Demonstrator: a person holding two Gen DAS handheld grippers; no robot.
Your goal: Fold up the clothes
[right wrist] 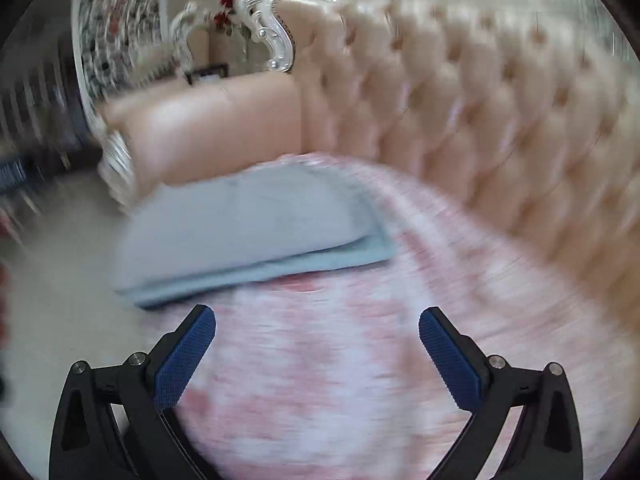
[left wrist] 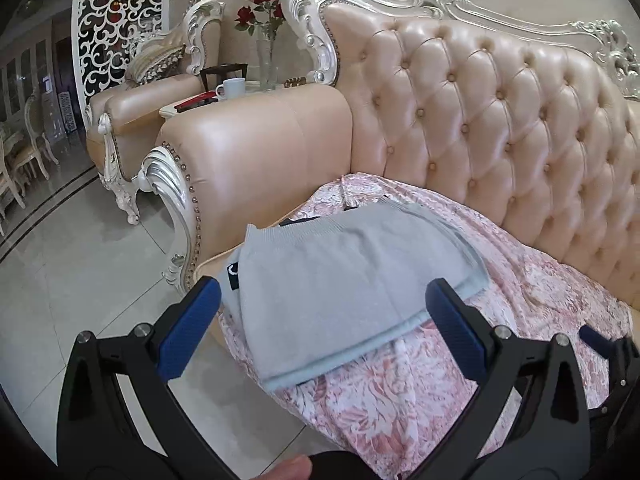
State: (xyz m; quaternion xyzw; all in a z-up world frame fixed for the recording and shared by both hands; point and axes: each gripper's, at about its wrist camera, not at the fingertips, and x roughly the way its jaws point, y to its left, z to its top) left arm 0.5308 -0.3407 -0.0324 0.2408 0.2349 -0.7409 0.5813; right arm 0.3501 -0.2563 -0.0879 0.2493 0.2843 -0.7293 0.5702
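A folded light grey-blue knit garment lies on the pink floral sheet at the sofa's left end, near the armrest. My left gripper hovers open just above its near edge, blue pads wide apart and empty. Part of the other gripper shows at the lower right of the left wrist view. In the blurred right wrist view the same garment lies ahead and to the left, and my right gripper is open over the bare sheet, a short way back from the fold.
The tufted pink leather sofa back rises behind the sheet and the padded armrest bounds it on the left. Beyond stand a side table with a white mug and a vase of red roses. Glossy tile floor lies left.
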